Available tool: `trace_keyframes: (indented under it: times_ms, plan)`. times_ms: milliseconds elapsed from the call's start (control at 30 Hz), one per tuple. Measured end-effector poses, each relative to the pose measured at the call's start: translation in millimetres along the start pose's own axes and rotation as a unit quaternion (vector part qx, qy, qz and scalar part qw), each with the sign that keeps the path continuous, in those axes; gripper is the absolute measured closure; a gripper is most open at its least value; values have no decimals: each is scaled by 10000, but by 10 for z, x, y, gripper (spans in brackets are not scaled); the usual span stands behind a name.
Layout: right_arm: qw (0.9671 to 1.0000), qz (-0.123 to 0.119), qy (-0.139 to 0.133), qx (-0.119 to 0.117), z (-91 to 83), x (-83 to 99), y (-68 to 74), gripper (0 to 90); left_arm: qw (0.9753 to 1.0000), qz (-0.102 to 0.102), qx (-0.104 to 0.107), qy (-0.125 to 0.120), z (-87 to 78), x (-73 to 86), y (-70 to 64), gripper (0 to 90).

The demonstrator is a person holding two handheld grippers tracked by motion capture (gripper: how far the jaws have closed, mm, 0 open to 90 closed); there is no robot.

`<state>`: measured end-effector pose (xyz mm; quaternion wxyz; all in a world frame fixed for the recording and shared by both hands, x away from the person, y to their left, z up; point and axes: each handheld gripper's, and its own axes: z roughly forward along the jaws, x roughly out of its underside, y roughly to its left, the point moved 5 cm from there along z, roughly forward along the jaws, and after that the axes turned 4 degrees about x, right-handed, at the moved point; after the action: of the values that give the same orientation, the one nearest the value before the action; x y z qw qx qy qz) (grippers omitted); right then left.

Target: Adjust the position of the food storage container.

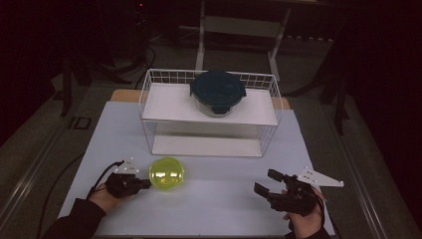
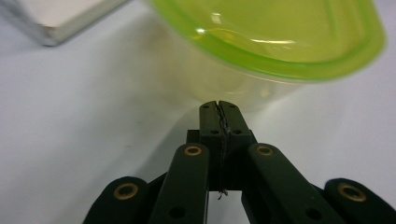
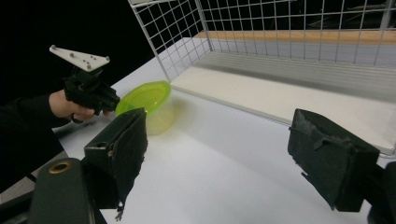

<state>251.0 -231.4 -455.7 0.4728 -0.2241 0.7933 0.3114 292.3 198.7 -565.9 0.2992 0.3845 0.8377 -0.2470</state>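
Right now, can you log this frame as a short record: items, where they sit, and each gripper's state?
bowl: yellow-green plastic bowl on the white table, in front of the wire rack
container: dark-lidded round container on the rack's upper shelf
left hand-held gripper: shut, tips at the bowl's side, nothing clamped
right hand-held gripper: open, empty, apart from the bowl

I am seeing the bowl (image 1: 166, 173) glowing a translucent yellow-green, its rim a brighter lime. The left claw (image 2: 219, 105) is showing black, with brass-coloured rivets on its links. The right claw (image 1: 265, 182) is showing black too, its plate pale grey. The table (image 1: 224, 199) is reading a plain pale bluish white. The wire rack (image 1: 149, 94) is showing a white grid with white shelves. The container (image 1: 217, 94) is wearing a dark teal lid over clear sides.
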Motion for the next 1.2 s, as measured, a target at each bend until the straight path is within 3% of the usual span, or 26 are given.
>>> trace_keyframes:
  times_ms: [200,700,767,1033,1200]
  plan:
    - [10000,13,5,2,3,3,-8,193,9997,-157,-107,-132,-28,-41,107,887]
    - [10000,25,16,-1,6,7,-9,193,9993,127,342,-10,175,-133,-212,887]
    - [10000,28,24,-6,5,10,-11,193,9993,239,293,78,200,-141,-224,887]
    - [10000,23,18,-7,2,8,-11,193,10000,12,5,-19,195,-195,26,887]
    - [10000,46,20,-11,3,11,-19,193,9999,-23,-79,-139,234,-262,101,887]
